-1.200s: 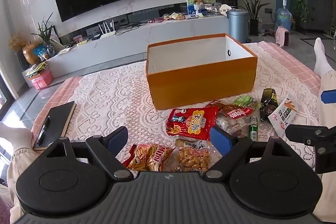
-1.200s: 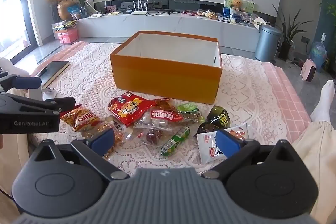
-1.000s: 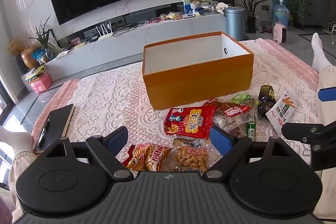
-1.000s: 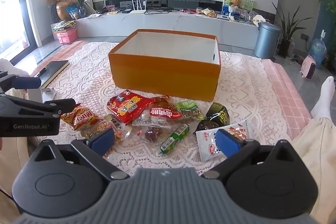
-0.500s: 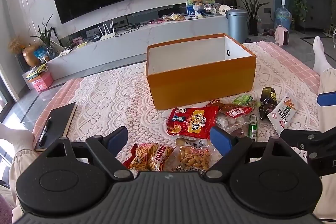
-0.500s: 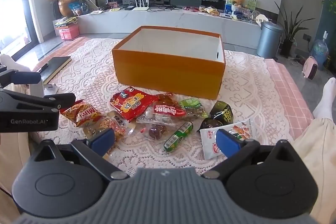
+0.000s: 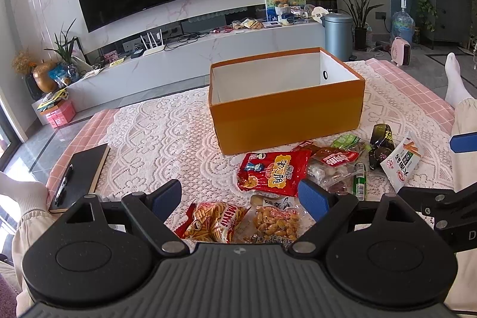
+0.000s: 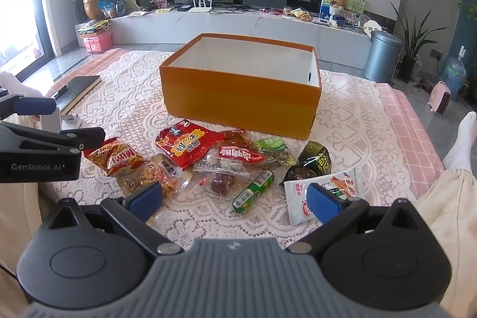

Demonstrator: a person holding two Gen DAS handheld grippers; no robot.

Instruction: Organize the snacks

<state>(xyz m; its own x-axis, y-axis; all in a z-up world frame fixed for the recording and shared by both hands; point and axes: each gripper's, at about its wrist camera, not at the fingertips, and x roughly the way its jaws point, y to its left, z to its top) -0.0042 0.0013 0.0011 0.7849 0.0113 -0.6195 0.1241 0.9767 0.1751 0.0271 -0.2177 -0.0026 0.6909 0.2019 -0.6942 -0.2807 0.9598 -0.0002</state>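
Observation:
An empty orange box (image 7: 286, 112) (image 8: 241, 106) with a white inside stands on a lace cloth. Several snack packets lie in front of it: a red bag (image 7: 274, 173) (image 8: 187, 143), an orange Mimi bag (image 7: 213, 221) (image 8: 117, 158), a peanut bag (image 7: 275, 224), a green stick (image 8: 253, 192), a dark packet (image 8: 313, 164) and a white packet (image 7: 401, 163) (image 8: 325, 192). My left gripper (image 7: 240, 197) hangs open above the Mimi and peanut bags. My right gripper (image 8: 234, 200) hangs open over the green stick. Neither holds anything.
A black notebook (image 7: 79, 176) with a pen lies on the pink mat at the left. A person's socked feet (image 7: 454, 82) and trouser legs flank the cloth. A TV console (image 8: 238, 20), a bin (image 8: 383, 55) and plants stand behind.
Both grippers have drifted slightly, with the view rising and falling a little. The snacks and the box have not moved, and both grippers stay open.

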